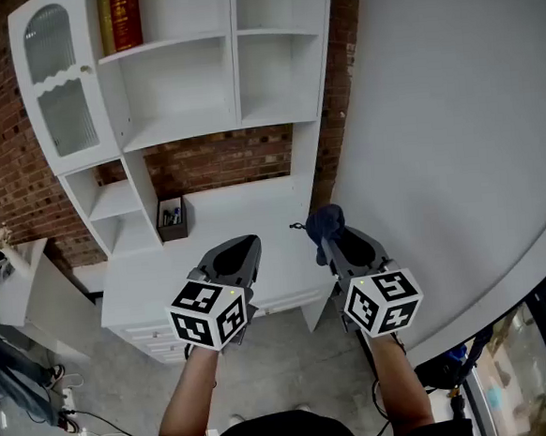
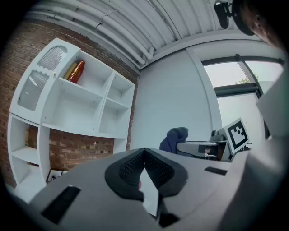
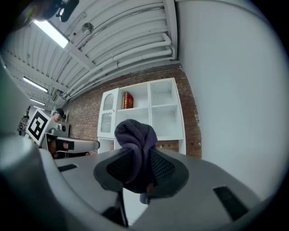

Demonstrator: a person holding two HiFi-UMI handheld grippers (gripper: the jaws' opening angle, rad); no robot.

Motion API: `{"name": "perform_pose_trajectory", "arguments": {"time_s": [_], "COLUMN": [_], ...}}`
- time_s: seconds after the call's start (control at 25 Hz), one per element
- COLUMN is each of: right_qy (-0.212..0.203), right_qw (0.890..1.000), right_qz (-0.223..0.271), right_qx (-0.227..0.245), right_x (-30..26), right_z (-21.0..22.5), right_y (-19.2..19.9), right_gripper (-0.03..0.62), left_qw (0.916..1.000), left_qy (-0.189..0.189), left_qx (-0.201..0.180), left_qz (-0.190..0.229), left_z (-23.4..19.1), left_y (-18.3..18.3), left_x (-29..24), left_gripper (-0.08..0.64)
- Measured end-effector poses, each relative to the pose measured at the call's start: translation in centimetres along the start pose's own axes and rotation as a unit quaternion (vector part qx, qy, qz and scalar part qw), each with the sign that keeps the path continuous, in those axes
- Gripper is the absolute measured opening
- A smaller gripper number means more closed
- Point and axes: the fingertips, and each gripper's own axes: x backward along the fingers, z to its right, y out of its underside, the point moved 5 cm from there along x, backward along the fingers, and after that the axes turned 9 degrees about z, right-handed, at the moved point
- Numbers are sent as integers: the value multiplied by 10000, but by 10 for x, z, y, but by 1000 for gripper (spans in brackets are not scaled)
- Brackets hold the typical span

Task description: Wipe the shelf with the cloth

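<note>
A dark blue cloth is bunched between the jaws of my right gripper, which is shut on it just above the right part of the white desk top. In the right gripper view the cloth bulges up out of the closed jaws. My left gripper hovers beside it to the left, shut with nothing in it; its pads meet in the left gripper view. The white shelf unit stands against the brick wall beyond both grippers, apart from them.
Red books stand on the top left shelf. A glass-front cabinet door is at the far left. A small dark box of pens sits at the desk's back left. A white wall closes the right side. Drawers lie under the desk.
</note>
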Motion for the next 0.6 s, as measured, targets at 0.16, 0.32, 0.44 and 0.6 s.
{"name": "perform_pose_trajectory", "arguments": {"time_s": [0.16, 0.32, 0.44, 0.6], "right_qy": [2, -30, -93, -191], "right_qw": [10000, 10000, 9999, 9998], "right_qz": [-32, -57, -77, -59], "right_qx": [-27, -35, -34, -80], "right_x": [1, 4, 6, 11], "right_z": [8, 21, 33, 51], "right_y": [1, 4, 5, 6], "right_gripper": [109, 109, 109, 109], "left_qw": [10000, 10000, 9999, 9997], "left_qy": [-13, -59, -135, -210], "left_qx": [3, 35, 80, 89], "left_qz": [-7, 13, 9, -13], "left_z": [4, 11, 18, 31], "left_y": [1, 6, 13, 22], "left_x": [-7, -16, -25, -36], "left_gripper": [17, 17, 17, 17]}}
